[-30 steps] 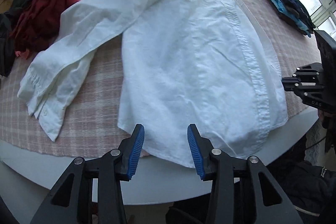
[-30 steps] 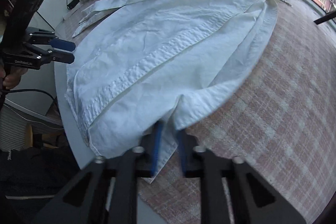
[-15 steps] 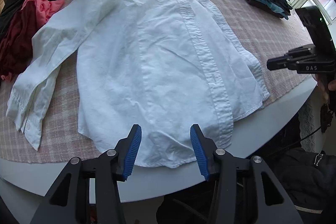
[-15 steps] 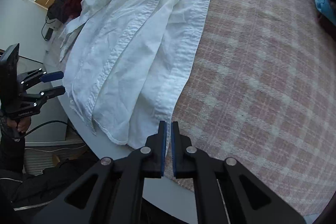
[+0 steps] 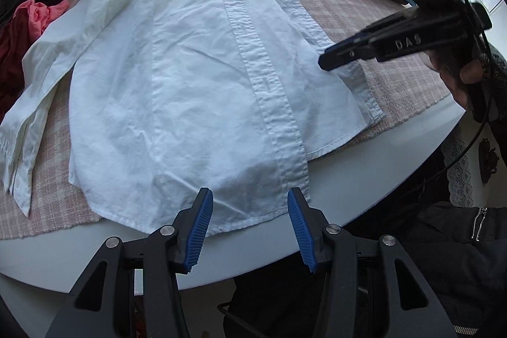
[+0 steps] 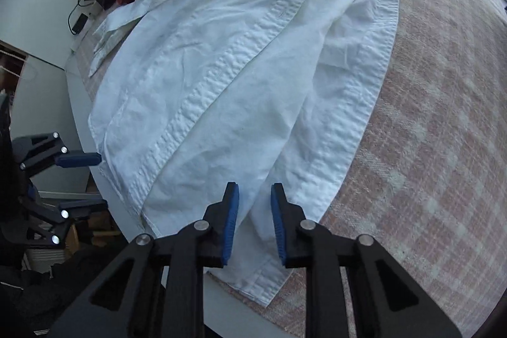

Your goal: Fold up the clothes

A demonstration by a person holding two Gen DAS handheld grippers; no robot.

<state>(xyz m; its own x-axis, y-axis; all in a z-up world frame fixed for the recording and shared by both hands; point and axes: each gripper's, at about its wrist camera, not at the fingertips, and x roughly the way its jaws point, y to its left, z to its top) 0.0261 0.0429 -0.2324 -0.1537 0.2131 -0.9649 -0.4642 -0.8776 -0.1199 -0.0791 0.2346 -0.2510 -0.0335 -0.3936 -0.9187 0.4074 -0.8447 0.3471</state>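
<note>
Shirt (image 5: 196, 78), white, wrinkled, spread flat

The shirt (image 5: 177, 78) is white; the cloth (image 6: 437, 122) beneath is pink-and-cream plaid. Both grippers' pads (image 5: 199, 228) are ribbed blue on black.

A white button-up shirt (image 5: 177, 78) is lying spread out, front side up, on the pink checked tablecloth (image 6: 437, 122). Its button placket is running down the middle toward the hem, which is hanging slightly past the cloth's near edge. One long sleeve (image 5: 38, 91) is trailing off to the side on the cloth, wrinkled and doubled over. The far front panel is lying folded under along the cloth.
</note>
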